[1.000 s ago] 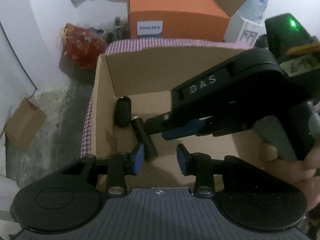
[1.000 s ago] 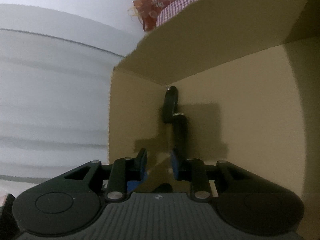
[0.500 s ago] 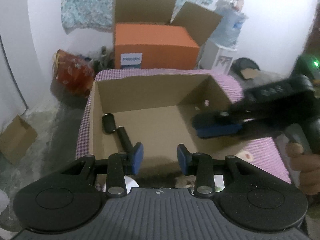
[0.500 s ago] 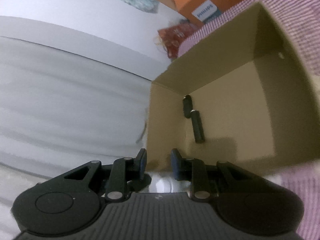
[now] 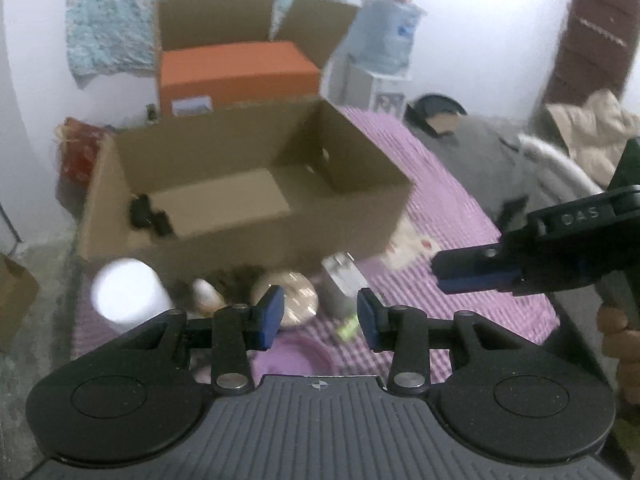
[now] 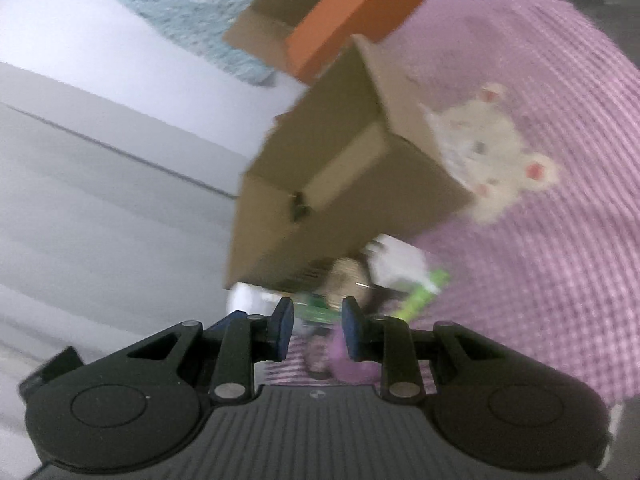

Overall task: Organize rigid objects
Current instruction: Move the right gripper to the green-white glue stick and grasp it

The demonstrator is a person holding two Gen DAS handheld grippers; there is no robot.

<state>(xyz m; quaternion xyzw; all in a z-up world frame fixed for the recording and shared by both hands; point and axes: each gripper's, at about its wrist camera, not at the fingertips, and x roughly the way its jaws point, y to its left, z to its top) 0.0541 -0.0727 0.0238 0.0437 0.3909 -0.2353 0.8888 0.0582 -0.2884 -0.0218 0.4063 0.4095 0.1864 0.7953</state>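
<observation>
1. Lying in the near left corner of the open cardboard box [image 5: 248,216], two black rigid objects [image 5: 149,216] touch each other on the box floor, well beyond both grippers.
2. Clustered on the pink checked cloth [image 5: 452,216] just in front of the box are a white cylinder [image 5: 128,296], a small pale bottle [image 5: 208,294], a round tan object [image 5: 294,296] and a silvery box-like item [image 5: 342,284]; blur hides their details.
3. The left gripper [image 5: 320,320] hovers above this cluster, its jaws opening with nothing between the blue pads.
4. The right gripper [image 6: 317,328] holds a narrow gap with nothing clamped; a green item [image 6: 420,296] and a purple shape [image 6: 352,364] lie beyond the pads on the cloth.
5. In the left wrist view the right gripper [image 5: 476,272] hangs over the cloth right of the box, a hand [image 5: 620,344] on its handle.
6. Behind the cloth stand an orange box [image 5: 236,72] inside an open carton and a water bottle [image 5: 384,36].
</observation>
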